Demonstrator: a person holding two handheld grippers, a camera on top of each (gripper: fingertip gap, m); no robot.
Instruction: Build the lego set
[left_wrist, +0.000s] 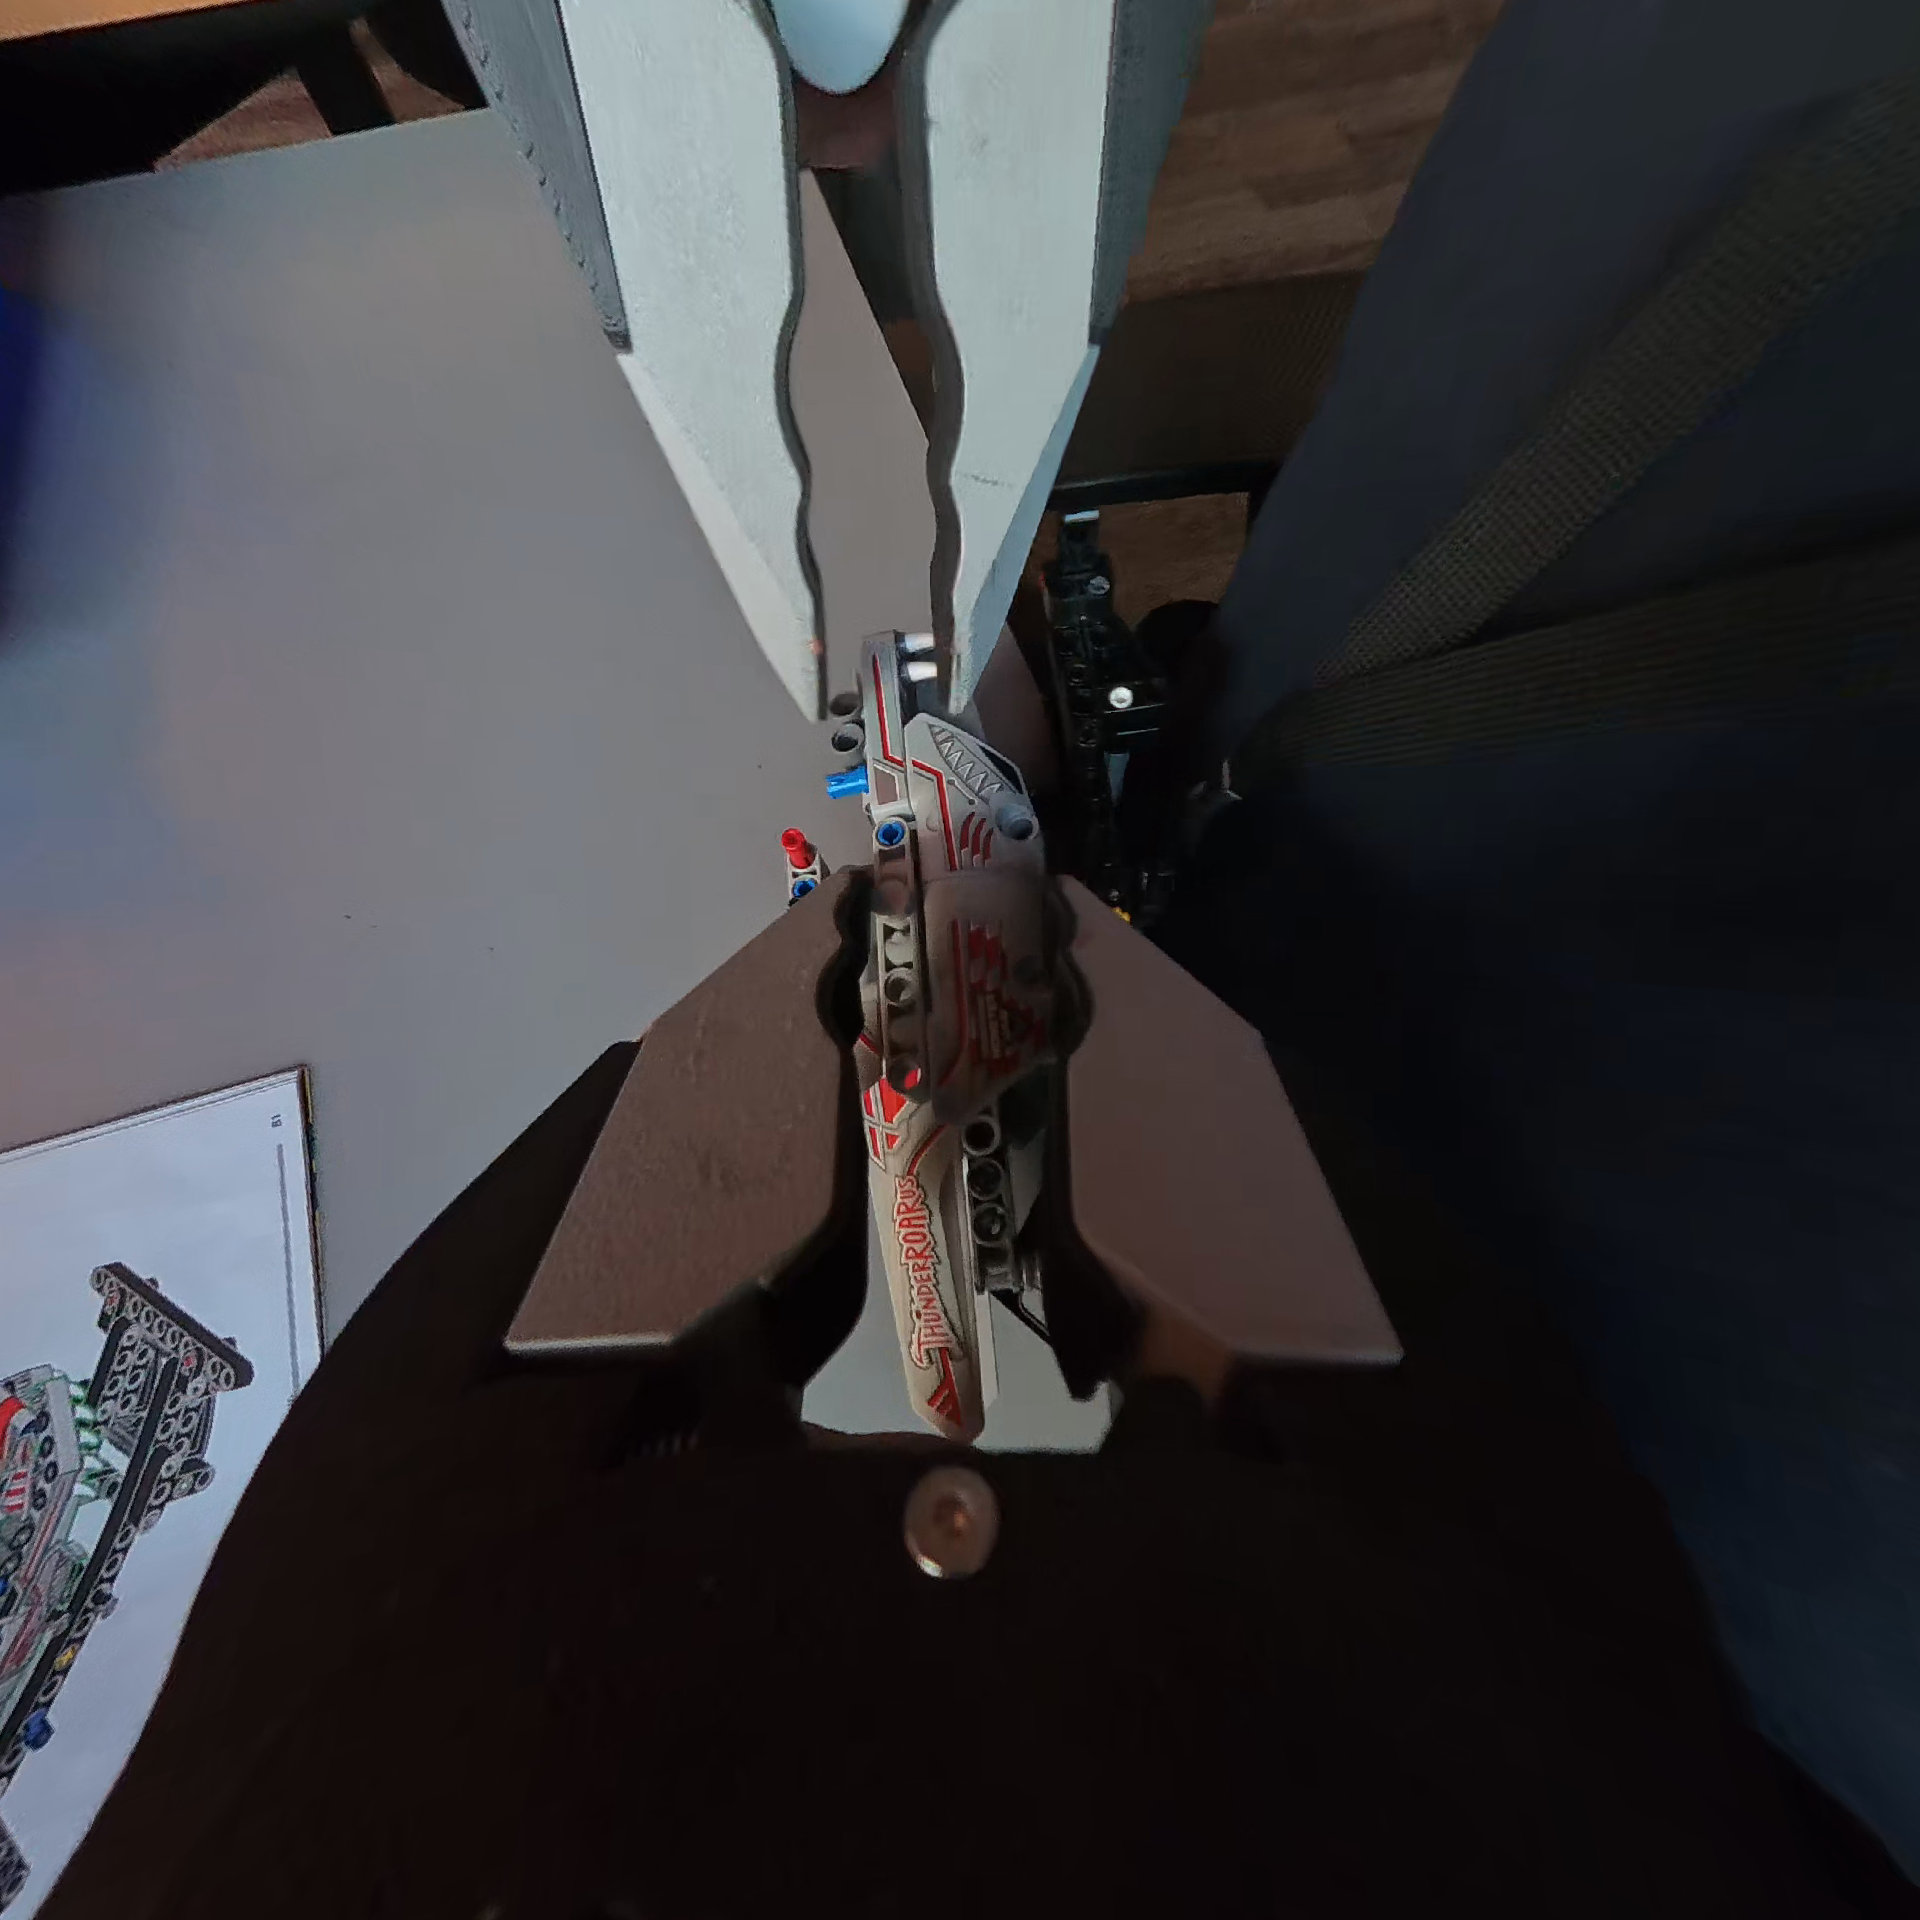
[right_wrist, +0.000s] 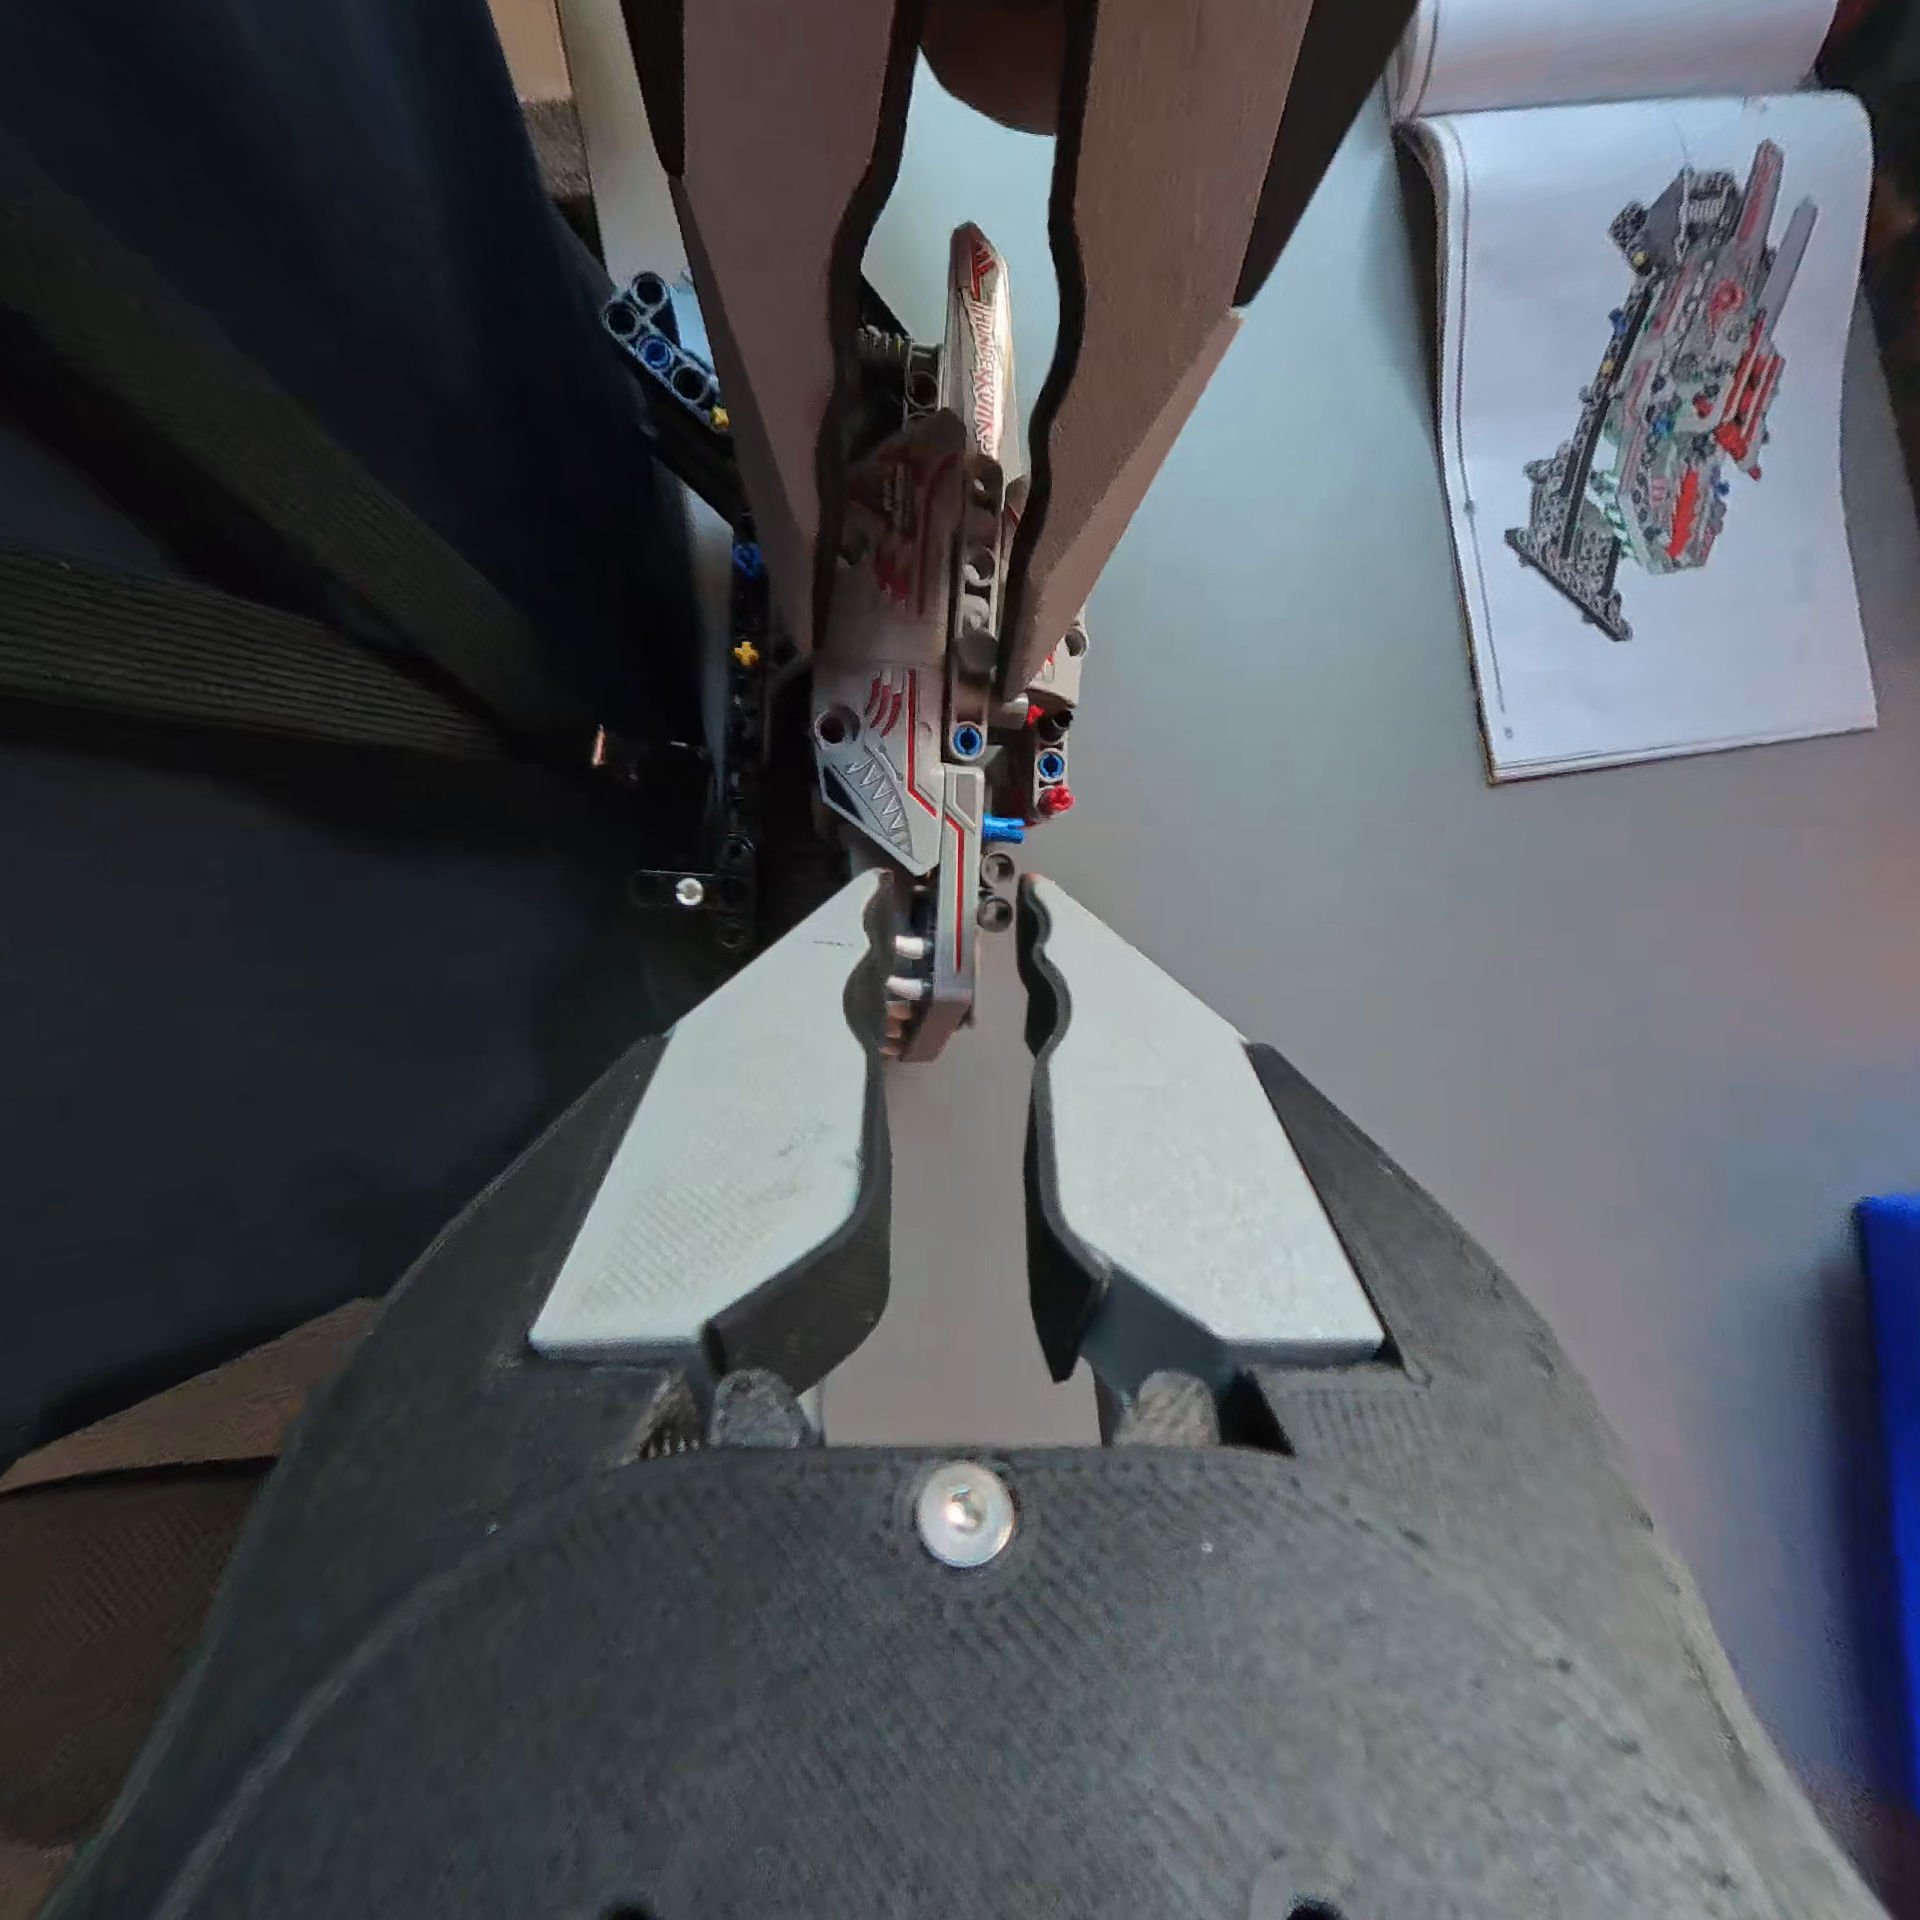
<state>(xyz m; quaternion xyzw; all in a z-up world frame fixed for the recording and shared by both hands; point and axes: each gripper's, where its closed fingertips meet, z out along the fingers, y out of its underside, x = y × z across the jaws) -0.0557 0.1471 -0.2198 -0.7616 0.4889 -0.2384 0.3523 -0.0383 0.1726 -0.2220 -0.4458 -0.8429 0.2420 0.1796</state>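
Note:
A grey lego panel assembly (left_wrist: 940, 997) with red decals, blue pins and a red pin is held in the air between both grippers. My left gripper (left_wrist: 951, 894), with brown fingers, is shut on its middle. My right gripper (right_wrist: 951, 904), with light grey fingers, is shut on its narrow far end (right_wrist: 951, 966), touching white pins on one side and a dark pin on the other. The right gripper comes in from the top of the left wrist view (left_wrist: 883, 675). The left gripper comes in from the top of the right wrist view (right_wrist: 914, 665).
A black lego frame (left_wrist: 1091, 707) (right_wrist: 727, 810) lies at the grey table's edge (left_wrist: 416, 623) beside a person's dark clothing (left_wrist: 1558, 727). An open instruction booklet (left_wrist: 156, 1351) (right_wrist: 1662, 416) lies on the table. A blue object (right_wrist: 1886, 1351) sits at the side.

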